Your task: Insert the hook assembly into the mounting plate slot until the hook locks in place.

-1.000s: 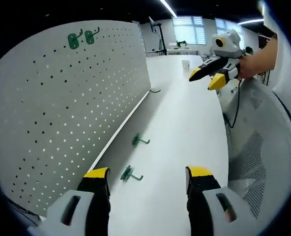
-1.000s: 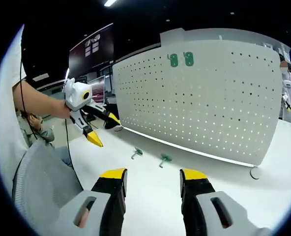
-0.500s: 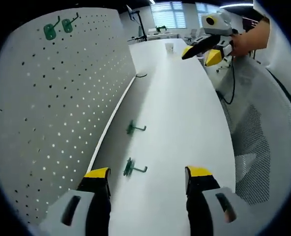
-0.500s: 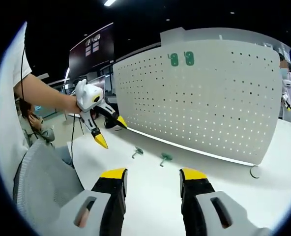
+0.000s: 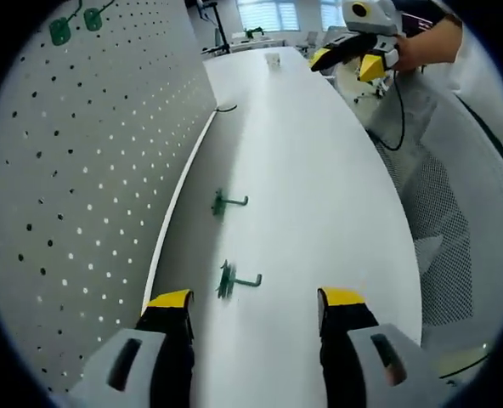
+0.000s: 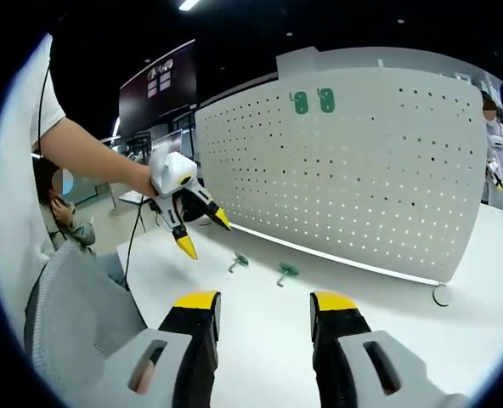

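Hook (image 5: 234, 280) nearer left tongs (image 5: 256, 299)

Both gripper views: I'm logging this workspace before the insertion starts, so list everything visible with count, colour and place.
pegboard: one, white, upright along the table's far edge
mounted hooks: two, green, side by side near the pegboard's top
loose hooks: two, green, lying on the table near the pegboard's foot, apart from each other
table: one, white
mesh chair: one, grey, beside the table
small cup: one, white, at the table's far end
left tool: yellow-tipped, open, over the nearer loose hook
right tool: yellow-tipped, open, above the table
person's arm: holding the left tool
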Demonstrator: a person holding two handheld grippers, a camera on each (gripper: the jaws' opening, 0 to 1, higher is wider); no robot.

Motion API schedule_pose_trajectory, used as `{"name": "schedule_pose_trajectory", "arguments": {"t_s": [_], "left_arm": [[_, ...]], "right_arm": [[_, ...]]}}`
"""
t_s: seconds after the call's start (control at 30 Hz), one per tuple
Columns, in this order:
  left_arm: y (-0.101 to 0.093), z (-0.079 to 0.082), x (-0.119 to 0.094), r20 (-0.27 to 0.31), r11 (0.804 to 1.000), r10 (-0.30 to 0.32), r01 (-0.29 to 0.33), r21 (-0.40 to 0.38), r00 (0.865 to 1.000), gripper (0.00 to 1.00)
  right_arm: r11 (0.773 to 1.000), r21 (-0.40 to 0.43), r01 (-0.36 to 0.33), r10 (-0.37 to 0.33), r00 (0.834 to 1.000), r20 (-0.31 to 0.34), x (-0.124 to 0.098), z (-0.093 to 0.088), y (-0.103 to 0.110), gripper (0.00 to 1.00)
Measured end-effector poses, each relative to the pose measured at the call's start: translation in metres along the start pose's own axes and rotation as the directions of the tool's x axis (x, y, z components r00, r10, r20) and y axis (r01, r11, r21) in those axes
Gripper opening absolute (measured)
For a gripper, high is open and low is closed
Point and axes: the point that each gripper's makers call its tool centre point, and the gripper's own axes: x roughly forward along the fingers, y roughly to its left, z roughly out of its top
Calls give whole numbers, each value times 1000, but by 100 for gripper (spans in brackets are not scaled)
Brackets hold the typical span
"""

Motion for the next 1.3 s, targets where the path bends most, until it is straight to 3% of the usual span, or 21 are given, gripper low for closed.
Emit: {"name": "schedule_pose_trajectory", "arguments": {"t_s": [0.73, 0.97, 1.3], "left_arm": [[7, -18, 37, -125, 991, -113, 121, 58, 986, 60], [9, -22, 45, -161, 988, -133, 145, 62, 978, 54], [9, -22, 55, -163, 985, -155, 164, 45, 974, 55]], "right_arm": [[1000, 9, -16, 16, 1000, -21, 3, -6, 2, 42], [1000, 18, -24, 24, 999, -30, 5, -8, 3, 44], [999, 20, -42, 43, 998, -44, 7, -13, 6, 50]]}}
